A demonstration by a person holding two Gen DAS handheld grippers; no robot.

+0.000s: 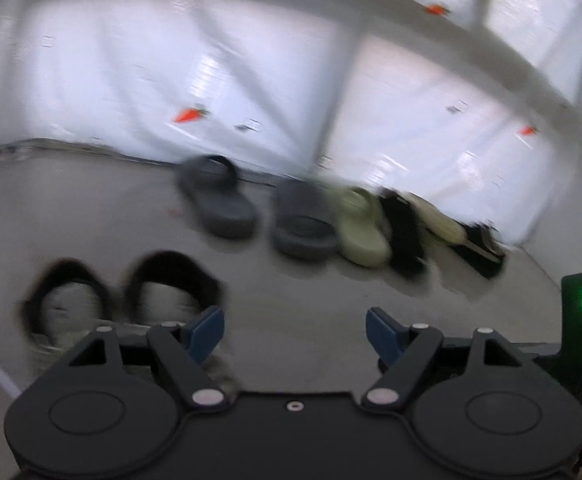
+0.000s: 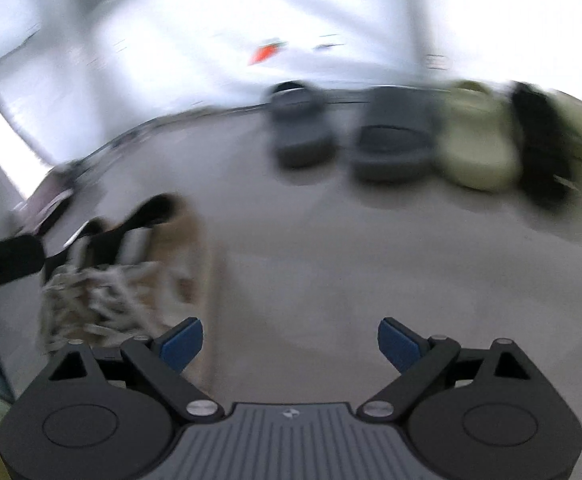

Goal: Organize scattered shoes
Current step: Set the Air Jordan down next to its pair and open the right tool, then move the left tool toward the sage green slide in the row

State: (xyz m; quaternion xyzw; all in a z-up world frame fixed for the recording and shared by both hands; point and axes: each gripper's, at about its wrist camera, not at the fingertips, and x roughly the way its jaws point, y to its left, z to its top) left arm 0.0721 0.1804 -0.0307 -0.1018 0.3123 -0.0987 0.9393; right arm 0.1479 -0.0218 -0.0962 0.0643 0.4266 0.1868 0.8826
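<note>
Shoes sit lined along the wall (image 1: 131, 60), grey slippers (image 1: 219, 196) through green clog (image 1: 361, 226), while your left tongs (image 1: 295, 330) and right tongs (image 2: 290, 344), both apart and empty, hover near the stray black slippers (image 1: 171, 284) on the floor (image 1: 311, 288).

No text, label, brand or number can be read anywhere; both views are blurred.

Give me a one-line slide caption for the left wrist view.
Open left gripper above a pair of black fuzzy slippers, facing gray slides and a green slide lined along the wall.
</note>
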